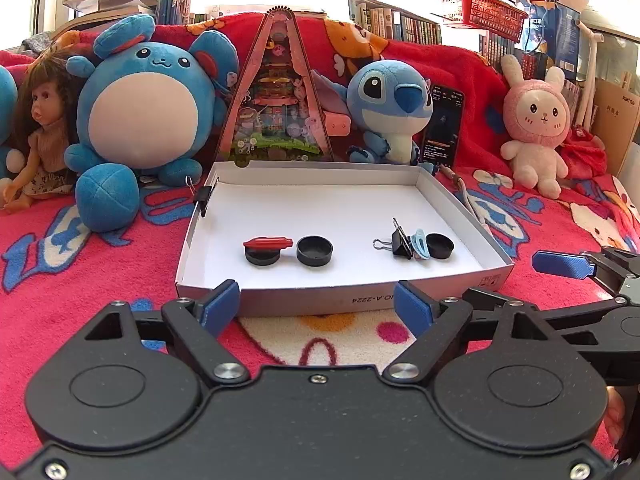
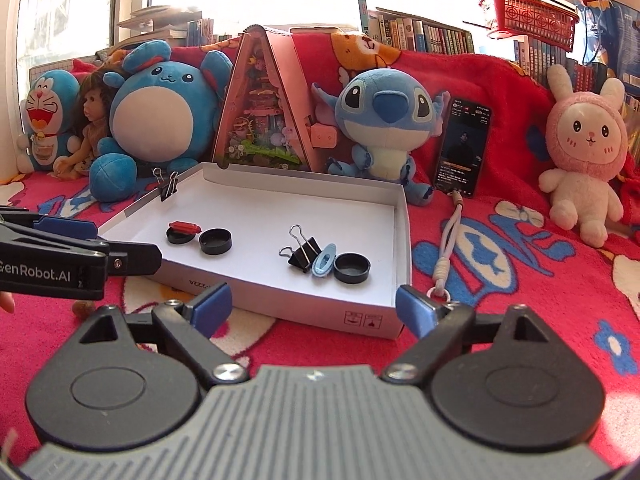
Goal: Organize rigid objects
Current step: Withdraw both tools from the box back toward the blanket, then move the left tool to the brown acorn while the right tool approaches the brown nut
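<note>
A shallow white box (image 1: 464, 208) (image 2: 402, 240) lies on the red blanket. Inside it, a red clip (image 1: 267, 243) (image 2: 185, 226) rests on a black cap, with a second black cap (image 1: 314, 251) (image 2: 216, 241) beside it. Further right sit a black binder clip (image 1: 400, 240) (image 2: 302, 250), a light blue hair clip (image 1: 422, 243) (image 2: 324, 266) and a third black cap (image 1: 440, 246) (image 2: 352, 267). Another binder clip (image 1: 203, 197) (image 2: 168, 187) grips the box's left wall. My left gripper (image 1: 318, 306) is open before the box's front wall, nothing between its fingers. My right gripper (image 2: 314, 308) is open at the front right corner, also empty.
Plush toys, a doll (image 1: 40, 128) and a triangular pink toy house (image 1: 276, 96) line the back behind the box. A phone (image 2: 464, 146) leans there with a white strap (image 2: 448, 244) trailing beside the box. A red basket (image 2: 528, 20) and books stand behind.
</note>
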The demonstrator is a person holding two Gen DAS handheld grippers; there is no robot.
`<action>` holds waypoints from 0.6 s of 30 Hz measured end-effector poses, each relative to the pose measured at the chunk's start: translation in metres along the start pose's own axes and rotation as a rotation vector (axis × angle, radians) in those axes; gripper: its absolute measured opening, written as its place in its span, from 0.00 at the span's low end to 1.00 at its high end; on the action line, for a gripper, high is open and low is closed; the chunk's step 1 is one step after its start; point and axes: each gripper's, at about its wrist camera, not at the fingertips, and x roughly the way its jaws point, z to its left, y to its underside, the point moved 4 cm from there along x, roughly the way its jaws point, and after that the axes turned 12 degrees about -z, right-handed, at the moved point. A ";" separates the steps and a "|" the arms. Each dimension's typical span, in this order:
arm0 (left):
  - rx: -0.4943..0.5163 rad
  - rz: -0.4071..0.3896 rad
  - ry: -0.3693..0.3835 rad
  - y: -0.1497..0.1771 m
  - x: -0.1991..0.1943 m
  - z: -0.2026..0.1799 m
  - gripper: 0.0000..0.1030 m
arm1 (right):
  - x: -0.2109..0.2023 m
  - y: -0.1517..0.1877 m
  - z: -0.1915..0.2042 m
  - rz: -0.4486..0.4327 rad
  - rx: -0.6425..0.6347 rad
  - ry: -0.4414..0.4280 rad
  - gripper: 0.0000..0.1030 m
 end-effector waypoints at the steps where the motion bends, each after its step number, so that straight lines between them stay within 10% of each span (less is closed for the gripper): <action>1: 0.006 -0.003 -0.002 0.003 -0.002 -0.001 0.81 | -0.002 0.002 0.001 -0.003 -0.001 0.000 0.91; 18: 0.052 -0.024 -0.053 0.038 -0.032 0.006 0.82 | -0.031 0.034 0.007 -0.028 0.002 0.012 0.96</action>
